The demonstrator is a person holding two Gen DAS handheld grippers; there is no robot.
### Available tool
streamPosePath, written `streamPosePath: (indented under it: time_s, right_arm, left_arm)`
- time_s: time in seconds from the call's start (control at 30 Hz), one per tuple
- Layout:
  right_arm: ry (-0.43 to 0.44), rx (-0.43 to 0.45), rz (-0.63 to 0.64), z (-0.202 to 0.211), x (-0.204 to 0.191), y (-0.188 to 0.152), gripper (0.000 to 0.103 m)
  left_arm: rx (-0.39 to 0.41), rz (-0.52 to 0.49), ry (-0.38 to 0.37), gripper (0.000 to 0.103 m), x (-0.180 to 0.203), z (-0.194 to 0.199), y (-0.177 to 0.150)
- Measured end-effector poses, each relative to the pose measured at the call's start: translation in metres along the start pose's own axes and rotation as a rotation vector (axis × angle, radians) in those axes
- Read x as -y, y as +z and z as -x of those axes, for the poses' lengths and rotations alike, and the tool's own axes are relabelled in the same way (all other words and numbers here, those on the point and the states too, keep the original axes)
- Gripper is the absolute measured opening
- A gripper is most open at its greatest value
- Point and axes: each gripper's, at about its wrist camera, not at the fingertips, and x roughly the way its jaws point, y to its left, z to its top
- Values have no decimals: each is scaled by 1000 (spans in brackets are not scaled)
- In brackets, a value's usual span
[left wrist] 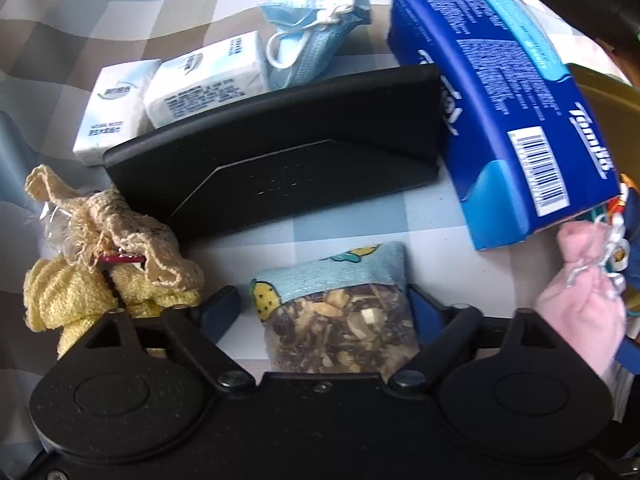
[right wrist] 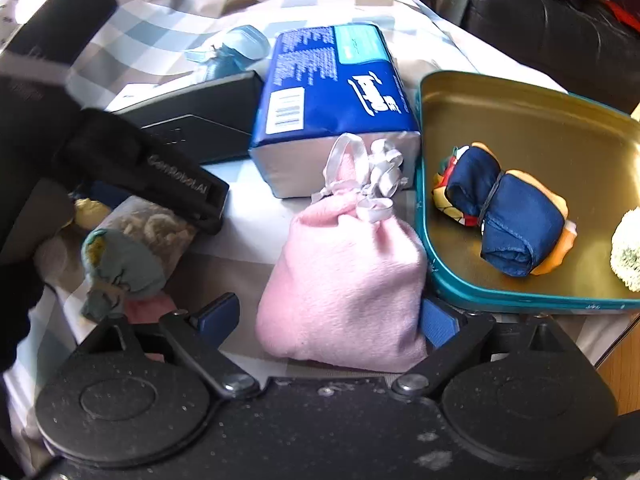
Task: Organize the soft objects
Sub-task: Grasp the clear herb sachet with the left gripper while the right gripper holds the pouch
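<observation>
A small sachet (left wrist: pixel 336 312) with a blue printed cloth top and a clear window showing dried bits lies on the checked cloth. My left gripper (left wrist: pixel 324 310) points down over it, open, one finger on each side; a gap shows at the left pad. In the right wrist view a pink fleece pouch (right wrist: pixel 344 280) tied with white ribbon sits between the fingers of my right gripper (right wrist: pixel 328 316). That gripper is open: the right pad touches the pouch, the left pad stands clear. The pink pouch (left wrist: pixel 580 300) also shows at the left wrist view's right edge.
A teal tin tray (right wrist: pixel 520 120) to the right holds a rolled navy bundle (right wrist: pixel 508 216) and a white fluffy item (right wrist: pixel 628 248). Behind lie a blue tissue pack (left wrist: pixel 508 112), a black case (left wrist: pixel 280 148), white tissue packs (left wrist: pixel 208 80), a blue mask pouch (left wrist: pixel 308 36) and yellow-beige cloths (left wrist: pixel 108 248).
</observation>
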Motion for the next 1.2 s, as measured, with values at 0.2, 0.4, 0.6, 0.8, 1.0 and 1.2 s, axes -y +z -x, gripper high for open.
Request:
streamPosePath:
  time_s: [0.2,0.4,0.6,0.8,1.0,1.2]
  right_arm:
    - [-27,-4,1,-13,-7,1,103]
    - [-72,-30,-29,-22,-9,0,103]
    - [-88,-35,-23,-26,-11,-1,103]
    - [-48,-53,-51,-22,-3,0,99]
    - [-74,-34,-14,-10,-4,0,68]
    - [4,-24,-45,7,4,4,65]
  left_arm:
    - [4,66,-33,100,-12,-9,-6]
    - [9,93,-29,101,-10,-12,-13]
    - [-32,73,-31,101,-16,-12,13]
    - [-68,8,-77,97,5,-7,27]
    - [-41,4,-113,75,9,6,14]
    - [-5,36,-143,56,7,19,-1]
